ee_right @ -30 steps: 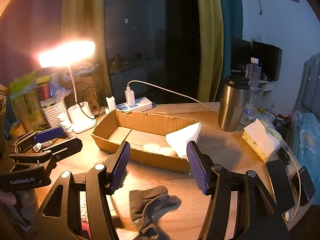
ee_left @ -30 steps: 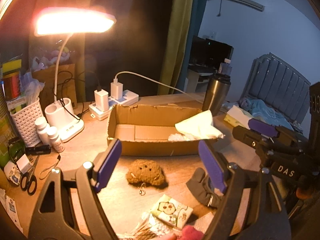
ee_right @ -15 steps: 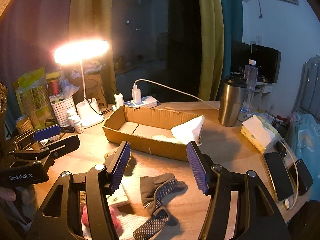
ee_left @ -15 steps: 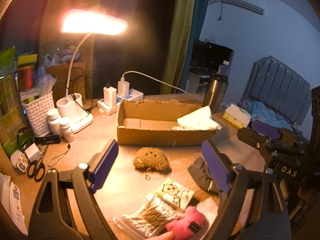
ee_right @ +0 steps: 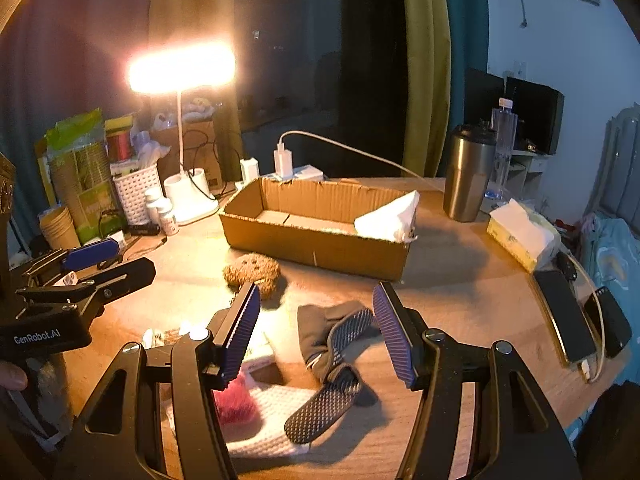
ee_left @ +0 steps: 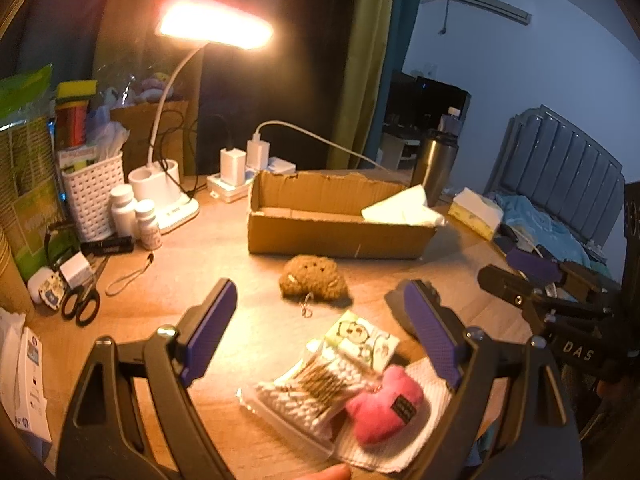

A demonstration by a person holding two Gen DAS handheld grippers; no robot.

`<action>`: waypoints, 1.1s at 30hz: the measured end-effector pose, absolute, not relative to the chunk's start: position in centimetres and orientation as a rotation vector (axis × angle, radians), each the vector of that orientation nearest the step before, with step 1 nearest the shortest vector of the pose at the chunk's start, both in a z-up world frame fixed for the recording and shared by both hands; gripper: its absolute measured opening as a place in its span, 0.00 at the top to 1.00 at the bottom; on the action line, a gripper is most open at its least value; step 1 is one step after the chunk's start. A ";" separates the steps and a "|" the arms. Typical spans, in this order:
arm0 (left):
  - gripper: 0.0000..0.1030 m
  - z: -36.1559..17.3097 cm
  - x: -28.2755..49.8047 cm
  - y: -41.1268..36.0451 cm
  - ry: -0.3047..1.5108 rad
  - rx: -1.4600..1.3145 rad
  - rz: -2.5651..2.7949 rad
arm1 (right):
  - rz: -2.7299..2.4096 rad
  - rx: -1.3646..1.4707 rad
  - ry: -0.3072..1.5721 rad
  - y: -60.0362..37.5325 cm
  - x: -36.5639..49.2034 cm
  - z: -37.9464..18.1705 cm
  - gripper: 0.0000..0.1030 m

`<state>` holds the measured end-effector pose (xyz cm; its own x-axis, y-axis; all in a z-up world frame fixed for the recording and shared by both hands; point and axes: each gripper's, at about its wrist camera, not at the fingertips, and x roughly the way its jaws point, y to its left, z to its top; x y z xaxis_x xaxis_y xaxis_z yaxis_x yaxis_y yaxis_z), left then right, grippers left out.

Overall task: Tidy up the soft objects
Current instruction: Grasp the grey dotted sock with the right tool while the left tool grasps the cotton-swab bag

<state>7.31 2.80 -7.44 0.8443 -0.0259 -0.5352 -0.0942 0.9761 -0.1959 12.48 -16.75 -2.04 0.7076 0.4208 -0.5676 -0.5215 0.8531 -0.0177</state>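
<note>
While both tongs, left (ee_left: 320,336) and right (ee_right: 316,332), stood agape and empty, the pink plush toy (ee_left: 384,404) lay beneath the left pair, the open brown cardboard box (ee_left: 336,236) beyond, apparently their destination.

Dim room, glaring desk lamp (ee_left: 216,26), fisheye-warped edges

A bedroom at home, seen at night. A bed (ee_left: 560,184) with a padded headboard stands beside the cluttered wooden table (ee_left: 208,248). A lit desk lamp (ee_left: 216,32), curtains (ee_right: 424,68) and a wall air conditioner (ee_left: 476,2) complete it.
</note>
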 end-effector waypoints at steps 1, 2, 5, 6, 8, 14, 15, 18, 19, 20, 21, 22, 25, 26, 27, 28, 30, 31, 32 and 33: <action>0.16 -7.6 7.2 2.8 0.570 -0.219 0.037 | 0.526 -0.184 0.586 -16.8 12.3 -2.2 0.40; 0.16 -7.8 7.0 2.8 0.574 -0.219 0.039 | 0.526 -0.186 0.590 -16.8 12.2 -2.4 0.40; 0.16 -8.7 6.9 2.8 0.593 -0.221 0.044 | 0.523 -0.189 0.603 -16.9 11.9 -3.0 0.40; 0.16 -9.0 6.9 2.9 0.601 -0.221 0.045 | 0.522 -0.188 0.609 -16.9 11.9 -3.2 0.40; 0.16 -9.7 6.9 2.9 0.620 -0.222 0.047 | 0.519 -0.186 0.622 -17.0 12.0 -3.7 0.40; 0.16 -11.8 7.1 3.0 0.684 -0.218 0.050 | 0.530 -0.186 0.658 -16.7 11.9 -5.1 0.40; 0.16 -12.1 7.1 3.1 0.693 -0.219 0.051 | 0.535 -0.188 0.663 -16.6 11.9 -5.3 0.40; 0.16 -12.7 7.1 3.2 0.712 -0.221 0.054 | 0.547 -0.203 0.680 -16.1 11.8 -6.0 0.40; 0.16 -12.9 7.1 3.3 0.718 -0.221 0.053 | 0.549 -0.205 0.685 -16.0 11.9 -6.2 0.40; 0.16 -13.1 7.1 3.3 0.723 -0.219 0.052 | 0.550 -0.206 0.690 -15.9 12.0 -6.5 0.40; 0.16 -13.2 7.2 3.2 0.729 -0.216 0.049 | 0.550 -0.206 0.695 -15.8 12.1 -6.6 0.40; 0.16 -13.5 7.2 3.1 0.739 -0.210 0.043 | 0.548 -0.204 0.701 -15.8 12.2 -6.8 0.40; 0.16 -14.0 7.3 2.7 0.763 -0.190 0.032 | 0.540 -0.198 0.719 -16.0 12.6 -7.3 0.40; 0.16 -14.2 7.4 2.6 0.773 -0.186 0.029 | 0.540 -0.198 0.721 -16.0 12.6 -7.3 0.40; 0.16 -14.4 7.5 2.5 0.784 -0.180 0.027 | 0.539 -0.197 0.722 -16.0 12.7 -7.4 0.40; 0.16 -14.7 7.7 2.4 0.795 -0.174 0.029 | 0.539 -0.197 0.722 -16.1 12.8 -7.4 0.40; 0.16 -15.1 8.1 2.3 0.816 -0.163 0.038 | 0.537 -0.194 0.727 -16.1 13.0 -7.5 0.40; 0.16 -15.3 8.4 2.4 0.829 -0.159 0.051 | 0.537 -0.193 0.730 -16.1 13.1 -7.6 0.40; 0.16 -15.5 8.6 2.5 0.840 -0.161 0.059 | 0.536 -0.193 0.734 -16.1 13.2 -7.7 0.40; 0.16 -15.7 8.9 2.7 0.850 -0.169 0.068 | 0.537 -0.192 0.738 -16.1 13.3 -7.8 0.40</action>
